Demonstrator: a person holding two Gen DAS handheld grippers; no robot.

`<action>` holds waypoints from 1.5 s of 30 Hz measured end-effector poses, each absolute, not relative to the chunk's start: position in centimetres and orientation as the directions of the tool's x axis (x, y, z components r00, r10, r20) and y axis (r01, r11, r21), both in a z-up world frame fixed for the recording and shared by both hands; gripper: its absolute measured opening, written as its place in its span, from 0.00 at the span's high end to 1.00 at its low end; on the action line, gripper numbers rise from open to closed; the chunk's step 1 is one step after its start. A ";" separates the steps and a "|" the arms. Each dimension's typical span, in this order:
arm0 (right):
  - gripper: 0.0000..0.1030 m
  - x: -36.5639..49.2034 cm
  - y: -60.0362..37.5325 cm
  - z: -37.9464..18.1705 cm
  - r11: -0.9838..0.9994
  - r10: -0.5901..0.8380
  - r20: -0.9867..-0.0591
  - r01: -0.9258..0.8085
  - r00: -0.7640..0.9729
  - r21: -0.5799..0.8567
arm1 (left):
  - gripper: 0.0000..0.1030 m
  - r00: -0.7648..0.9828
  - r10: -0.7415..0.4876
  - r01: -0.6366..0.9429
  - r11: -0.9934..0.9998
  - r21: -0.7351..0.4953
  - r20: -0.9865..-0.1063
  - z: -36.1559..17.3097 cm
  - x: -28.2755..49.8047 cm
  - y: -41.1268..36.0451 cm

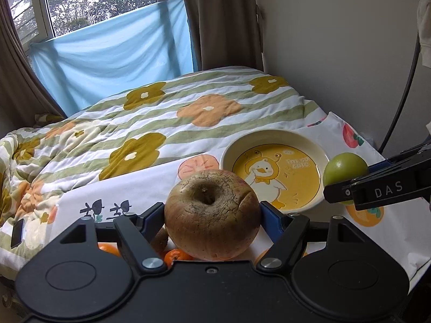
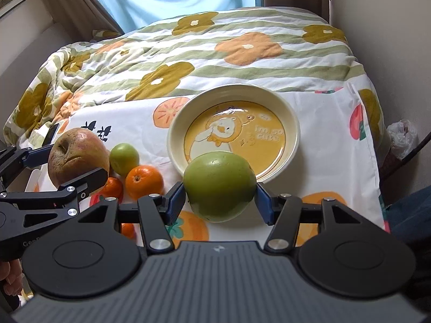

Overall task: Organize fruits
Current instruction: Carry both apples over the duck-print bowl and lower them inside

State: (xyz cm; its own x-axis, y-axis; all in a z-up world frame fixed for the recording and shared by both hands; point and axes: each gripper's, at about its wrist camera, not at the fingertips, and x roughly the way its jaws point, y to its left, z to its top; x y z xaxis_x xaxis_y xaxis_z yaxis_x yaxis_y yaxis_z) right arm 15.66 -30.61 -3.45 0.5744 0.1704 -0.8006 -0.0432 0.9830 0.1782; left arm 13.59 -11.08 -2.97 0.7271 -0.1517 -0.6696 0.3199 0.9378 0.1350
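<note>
Clamped in the left tool [image 1: 212,212], a wrinkled apple [image 1: 212,215] hangs above oranges [image 2: 144,181]; right tool [image 2: 219,196] grips a green fruit [image 2: 219,189] near the duck plate [image 2: 292,118].

- One wrinkled reddish-brown apple [image 2: 76,156].
- Two smooth green round fruits: a large one [image 2: 219,185], a small one [image 2: 124,158].
- At least three oranges [image 2: 144,178].
- One cream-and-yellow duck-print ceramic plate [image 2: 292,123].
</note>
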 end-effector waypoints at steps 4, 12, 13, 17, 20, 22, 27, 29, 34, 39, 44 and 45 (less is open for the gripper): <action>0.31 18.4 -32.9 -3.9 0.983 0.177 -0.799 -0.070 0.575 0.167 | 0.24 0.729 -0.138 0.304 0.943 0.138 -0.670 -3.6 16.0 -13.7; 0.31 23.6 -36.1 -5.3 0.980 0.198 -0.791 -0.108 0.578 0.167 | 0.23 0.720 -0.128 0.303 0.942 0.143 -0.682 -5.8 21.4 -18.2; 0.31 24.2 -36.4 -5.5 0.980 0.201 -0.792 -0.110 0.577 0.168 | 0.24 0.717 -0.129 0.307 0.941 0.144 -0.685 -6.2 22.1 -18.7; 0.31 26.5 -37.2 -6.7 0.979 0.202 -0.794 -0.117 0.573 0.165 | 0.24 0.709 -0.132 0.324 0.934 0.154 -0.693 -7.8 24.5 -20.5; 0.31 27.8 -37.7 -7.5 0.980 0.201 -0.799 -0.117 0.567 0.163 | 0.24 0.701 -0.128 0.337 0.926 0.169 -0.701 -9.0 26.0 -21.6; 0.31 28.5 -38.0 -8.0 0.979 0.202 -0.803 -0.117 0.561 0.164 | 0.24 0.694 -0.126 0.347 0.921 0.175 -0.709 -9.7 26.9 -22.3; 0.31 29.5 -38.5 -8.9 0.979 0.202 -0.811 -0.117 0.550 0.164 | 0.23 0.679 -0.114 0.372 0.905 0.206 -0.725 -11.2 28.2 -23.5; 0.31 29.8 -38.6 -9.0 0.979 0.202 -0.812 -0.115 0.548 0.166 | 0.23 0.679 -0.109 0.378 0.900 0.218 -0.726 -11.5 28.3 -23.7; 0.31 30.0 -38.7 -9.1 0.979 0.205 -0.814 -0.114 0.543 0.170 | 0.21 0.691 -0.106 0.403 0.878 0.259 -0.715 -11.7 28.1 -24.1; 0.31 29.9 -38.5 -9.0 0.977 0.212 -0.815 -0.127 0.540 0.170 | 0.04 0.708 -0.116 0.394 0.883 0.254 -0.697 -10.5 27.5 -23.6; 0.31 30.0 -38.3 -9.1 0.974 0.226 -0.818 -0.148 0.530 0.173 | 0.03 0.698 -0.093 0.369 0.896 0.245 -0.710 -10.1 26.6 -22.5; 0.31 30.0 -38.2 -9.2 0.973 0.227 -0.819 -0.154 0.527 0.171 | 0.03 0.696 -0.090 0.367 0.898 0.244 -0.712 -10.1 26.4 -22.3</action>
State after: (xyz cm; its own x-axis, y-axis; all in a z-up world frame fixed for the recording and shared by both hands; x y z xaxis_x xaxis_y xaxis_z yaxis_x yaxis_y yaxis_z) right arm 30.04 -38.20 -9.23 0.5273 0.2274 -0.8187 -0.1543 0.9731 0.1709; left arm 26.41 -22.35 -10.07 0.6959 -0.0904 -0.7125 0.3666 0.8978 0.2441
